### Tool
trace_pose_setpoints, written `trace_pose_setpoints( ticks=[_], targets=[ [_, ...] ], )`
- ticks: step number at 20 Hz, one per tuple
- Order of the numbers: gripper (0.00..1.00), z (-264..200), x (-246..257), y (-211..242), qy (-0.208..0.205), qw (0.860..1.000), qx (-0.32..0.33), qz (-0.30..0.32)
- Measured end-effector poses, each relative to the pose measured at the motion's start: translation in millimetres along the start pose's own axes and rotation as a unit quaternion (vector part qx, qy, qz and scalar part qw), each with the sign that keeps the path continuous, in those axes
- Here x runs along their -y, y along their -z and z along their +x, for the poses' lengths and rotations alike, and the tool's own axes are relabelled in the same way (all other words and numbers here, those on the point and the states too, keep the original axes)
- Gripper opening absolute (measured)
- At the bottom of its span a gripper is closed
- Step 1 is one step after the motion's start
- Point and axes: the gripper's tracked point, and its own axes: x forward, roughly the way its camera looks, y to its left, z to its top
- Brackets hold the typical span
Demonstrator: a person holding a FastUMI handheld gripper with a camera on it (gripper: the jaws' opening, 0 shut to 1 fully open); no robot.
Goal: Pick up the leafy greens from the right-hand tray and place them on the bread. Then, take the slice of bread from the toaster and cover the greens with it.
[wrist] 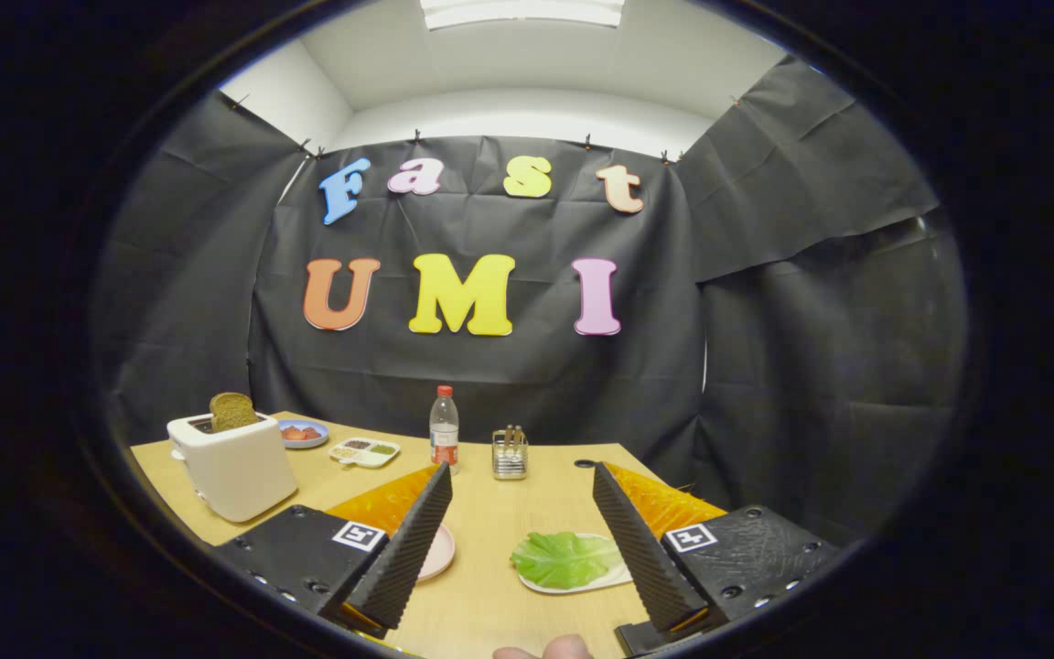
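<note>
Gripper point(520, 526) released, fingers spread wide, nothing between them. Leafy greens point(565, 558) on white tray point(620, 577) just beside the right finger's inner face. Toaster point(232, 471) with bread slice point(232, 411) upright in the slot — well beyond the left finger.

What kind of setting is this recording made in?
Probably a staged kitchen tabletop in a cloth-walled booth: white toaster holding brown bread, green leafy greens on a white tray, open gripper above wooden table.
</note>
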Motion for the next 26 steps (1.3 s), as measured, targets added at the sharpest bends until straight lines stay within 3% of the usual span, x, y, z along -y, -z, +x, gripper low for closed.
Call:
trace_pose_setpoints(
  ticks=[14,22,26],
  targets=[
    [0.95,7,16,8,0.013,1.000,-0.005,-0.013],
    [0.95,25,58,45,0.026,0.998,-0.059,-0.009],
    [0.95,47,79,82,0.022,0.990,-0.134,0.046]
  ],
)
